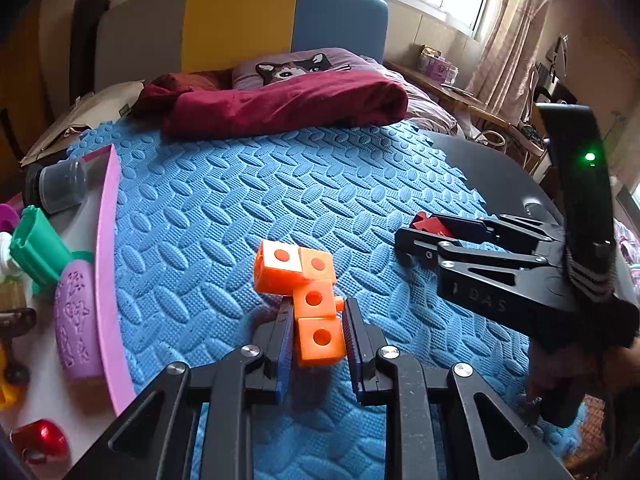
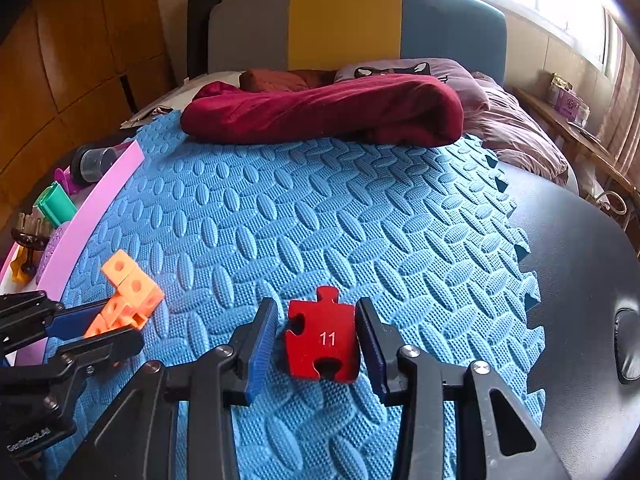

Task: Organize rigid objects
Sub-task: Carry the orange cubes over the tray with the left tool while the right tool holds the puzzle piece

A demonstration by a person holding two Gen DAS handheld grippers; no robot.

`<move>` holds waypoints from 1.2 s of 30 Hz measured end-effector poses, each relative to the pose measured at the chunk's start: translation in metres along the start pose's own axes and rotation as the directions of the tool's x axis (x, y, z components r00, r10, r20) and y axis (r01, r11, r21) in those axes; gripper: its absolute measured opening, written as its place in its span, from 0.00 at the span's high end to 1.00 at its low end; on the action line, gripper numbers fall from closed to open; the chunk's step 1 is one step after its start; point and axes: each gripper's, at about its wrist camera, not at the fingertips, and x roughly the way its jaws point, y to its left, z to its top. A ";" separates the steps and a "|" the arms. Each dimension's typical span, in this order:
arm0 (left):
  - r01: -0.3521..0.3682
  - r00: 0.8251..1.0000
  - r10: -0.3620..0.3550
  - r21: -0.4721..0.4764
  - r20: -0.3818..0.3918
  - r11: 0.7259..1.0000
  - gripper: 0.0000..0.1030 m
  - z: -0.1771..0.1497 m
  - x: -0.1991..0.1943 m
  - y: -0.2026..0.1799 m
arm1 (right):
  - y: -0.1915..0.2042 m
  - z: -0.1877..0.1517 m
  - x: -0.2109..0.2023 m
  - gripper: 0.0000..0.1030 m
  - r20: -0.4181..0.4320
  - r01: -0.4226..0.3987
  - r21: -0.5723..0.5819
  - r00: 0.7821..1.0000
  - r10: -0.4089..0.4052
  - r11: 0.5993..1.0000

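Note:
A chain of orange linking cubes rests on the blue foam mat. My left gripper is shut on its nearest cubes, one pad on each side. In the right wrist view the same cubes show at the left, with the left gripper on them. A red puzzle piece marked 11 lies flat on the mat between the fingers of my right gripper. That gripper is open, with a gap showing at the left pad. In the left wrist view the right gripper stands at the right around the red piece.
A pink-rimmed tray at the left holds a grey cup, a green toy, a purple oval and other small toys. A dark red blanket lies across the far edge of the mat. Black tabletop shows at the right.

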 end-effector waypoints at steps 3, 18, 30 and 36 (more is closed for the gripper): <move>0.003 1.000 -0.003 -0.001 0.014 1.000 0.77 -0.003 -0.014 0.000 | 0.000 0.000 0.000 0.59 0.002 -0.001 0.001 1.000 0.001 1.000; 0.004 0.996 -0.002 -0.025 0.090 1.000 0.77 -0.011 -0.073 0.010 | 0.001 0.000 0.000 0.59 0.003 0.001 -0.002 1.000 -0.001 1.000; -0.034 0.993 0.043 -0.076 0.113 0.997 0.77 -0.025 -0.106 0.041 | 0.002 0.000 0.000 0.59 0.003 0.005 -0.004 1.000 -0.005 1.000; -0.062 0.990 0.075 -0.107 0.118 0.992 0.77 -0.033 -0.117 0.060 | 0.001 0.000 0.000 0.59 0.003 0.003 -0.003 1.000 -0.003 1.000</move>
